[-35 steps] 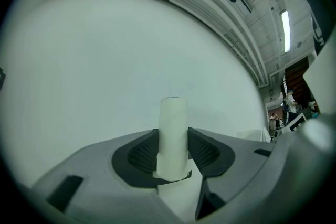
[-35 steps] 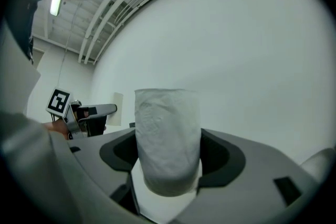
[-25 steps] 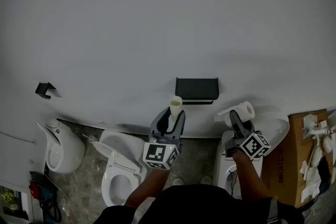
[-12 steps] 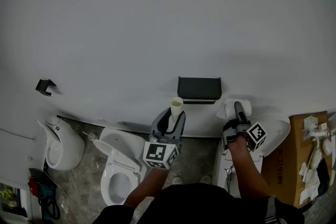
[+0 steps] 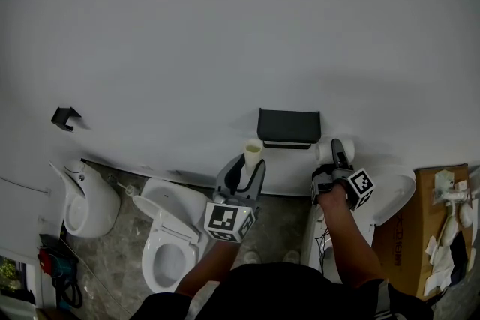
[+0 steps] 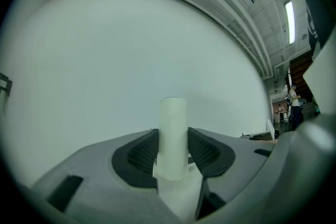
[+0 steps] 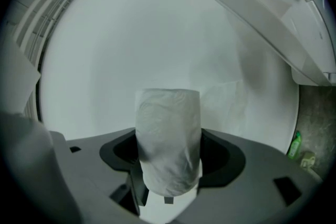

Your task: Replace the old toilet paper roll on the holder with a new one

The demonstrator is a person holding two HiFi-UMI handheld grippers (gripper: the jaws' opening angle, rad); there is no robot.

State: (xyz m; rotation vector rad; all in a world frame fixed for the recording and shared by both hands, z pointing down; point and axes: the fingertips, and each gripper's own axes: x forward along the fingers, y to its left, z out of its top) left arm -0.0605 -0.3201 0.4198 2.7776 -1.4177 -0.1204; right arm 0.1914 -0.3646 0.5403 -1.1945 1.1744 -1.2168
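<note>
Cardboard old tube (image 6: 172, 128) clamped upright between left gripper (image 5: 250, 165) jaws, poking past their tips. White new roll (image 7: 168, 139) squeezed between right gripper (image 5: 337, 151) jaws, black holder (image 5: 289, 127) just left of them.

A white toilet (image 5: 169, 247) is sitting with its lid up. A smaller white fixture (image 5: 88, 207) is standing left of it, and a cardboard box (image 5: 426, 236) is lying well to its right.

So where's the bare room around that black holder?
Open: the gap below the holder, between the empty tube and the new roll, and the bare wall from holder to the black bracket on the left. Crowded: the cardboard box on the right, full of scraps.
</note>
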